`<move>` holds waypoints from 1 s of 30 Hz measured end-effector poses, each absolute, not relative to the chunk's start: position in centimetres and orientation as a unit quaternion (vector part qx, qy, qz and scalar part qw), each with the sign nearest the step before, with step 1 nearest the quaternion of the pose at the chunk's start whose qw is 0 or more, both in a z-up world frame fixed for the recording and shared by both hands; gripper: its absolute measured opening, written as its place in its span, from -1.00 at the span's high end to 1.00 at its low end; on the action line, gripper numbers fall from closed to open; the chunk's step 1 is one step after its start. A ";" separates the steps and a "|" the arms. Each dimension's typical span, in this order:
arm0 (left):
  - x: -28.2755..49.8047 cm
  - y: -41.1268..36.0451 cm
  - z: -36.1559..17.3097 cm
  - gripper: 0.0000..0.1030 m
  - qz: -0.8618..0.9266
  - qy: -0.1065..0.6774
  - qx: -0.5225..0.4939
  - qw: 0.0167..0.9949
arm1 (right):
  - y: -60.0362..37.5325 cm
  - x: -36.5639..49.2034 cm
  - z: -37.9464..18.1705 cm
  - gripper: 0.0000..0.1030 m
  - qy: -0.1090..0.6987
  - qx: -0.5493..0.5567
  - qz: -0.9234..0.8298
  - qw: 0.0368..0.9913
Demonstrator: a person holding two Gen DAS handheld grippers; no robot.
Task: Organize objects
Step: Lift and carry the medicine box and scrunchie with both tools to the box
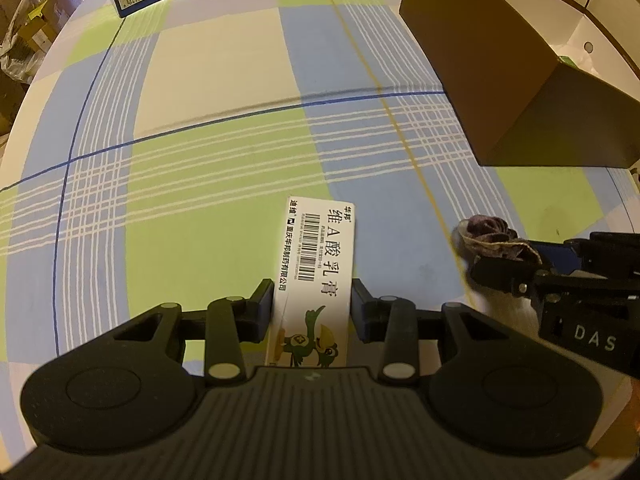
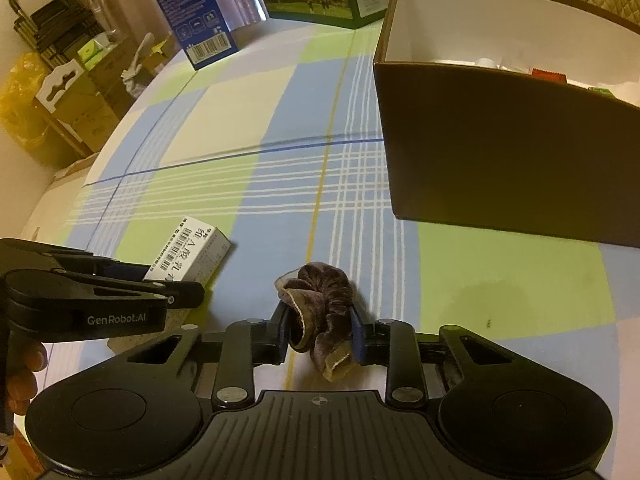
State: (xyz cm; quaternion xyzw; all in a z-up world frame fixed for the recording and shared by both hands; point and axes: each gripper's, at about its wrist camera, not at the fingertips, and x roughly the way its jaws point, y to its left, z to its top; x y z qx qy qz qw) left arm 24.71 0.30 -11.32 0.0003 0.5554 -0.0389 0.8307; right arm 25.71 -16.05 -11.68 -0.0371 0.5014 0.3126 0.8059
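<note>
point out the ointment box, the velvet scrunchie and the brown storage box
ointment box (image 1: 320, 264): left wrist view, on its white printed top face
velvet scrunchie (image 2: 324, 304): right wrist view, on its bunched purple folds
brown storage box (image 2: 512, 152): right wrist view, on its dark front wall

A white carton (image 1: 318, 276) reads "维A酸乳膏", "华邦" and "重庆华邦制药有限公司" beside a barcode; the left gripper (image 2: 176, 294) carries "GenRobot.AI", the right gripper (image 1: 492, 268) "DAS". Print on the blue box (image 2: 192, 4) is illegible.
</note>
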 end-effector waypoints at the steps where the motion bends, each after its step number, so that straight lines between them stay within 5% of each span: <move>1: 24.6 0.2 -11.3 0.32 -0.039 0.555 0.000 0.831 | -16.2 25.7 -11.6 0.53 0.501 -0.037 0.314 0.806; 30: 23.3 -7.7 -2.7 0.32 -0.075 0.482 -0.005 0.873 | -24.4 25.7 -5.0 0.59 0.443 -0.009 0.351 0.825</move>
